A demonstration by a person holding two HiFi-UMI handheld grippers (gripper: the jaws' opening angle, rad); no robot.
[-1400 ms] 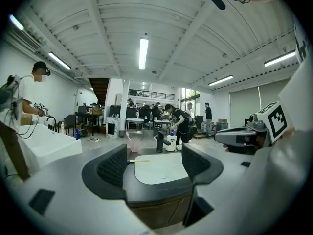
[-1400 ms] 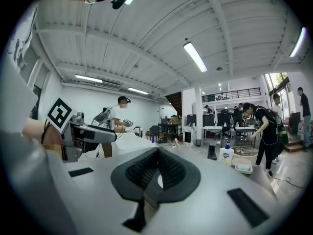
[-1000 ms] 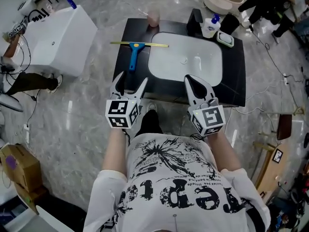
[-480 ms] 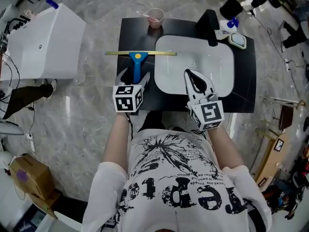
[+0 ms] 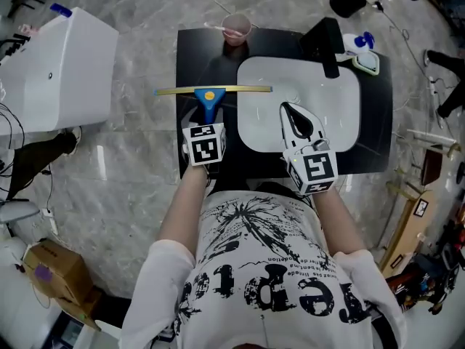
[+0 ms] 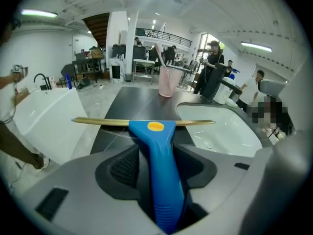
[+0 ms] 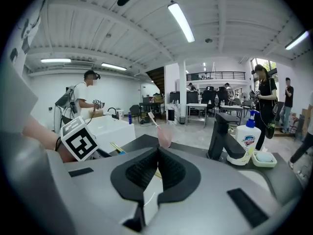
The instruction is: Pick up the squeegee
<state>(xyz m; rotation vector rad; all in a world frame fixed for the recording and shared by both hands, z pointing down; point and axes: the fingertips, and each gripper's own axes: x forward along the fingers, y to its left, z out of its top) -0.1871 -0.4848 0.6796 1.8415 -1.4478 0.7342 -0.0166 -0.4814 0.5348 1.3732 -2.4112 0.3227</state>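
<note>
Left gripper [image 6: 155, 153], 2 jaws just closing onto blue squeegee [image 6: 152, 127] handle, pads touching both sides, squeegee flat on black counter [image 5: 193, 53], right gripper [image 7: 157, 151] jaws together, empty, over white sink [image 5: 338, 97]

Open lab hall: freestanding sink counter [image 5: 192, 57], desks [image 7: 203, 105], mezzanine [image 7: 215, 75].

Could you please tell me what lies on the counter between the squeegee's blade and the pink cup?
Nothing: that stretch of black counter between the squeegee and the pink cup is bare, as the head view shows.
</note>
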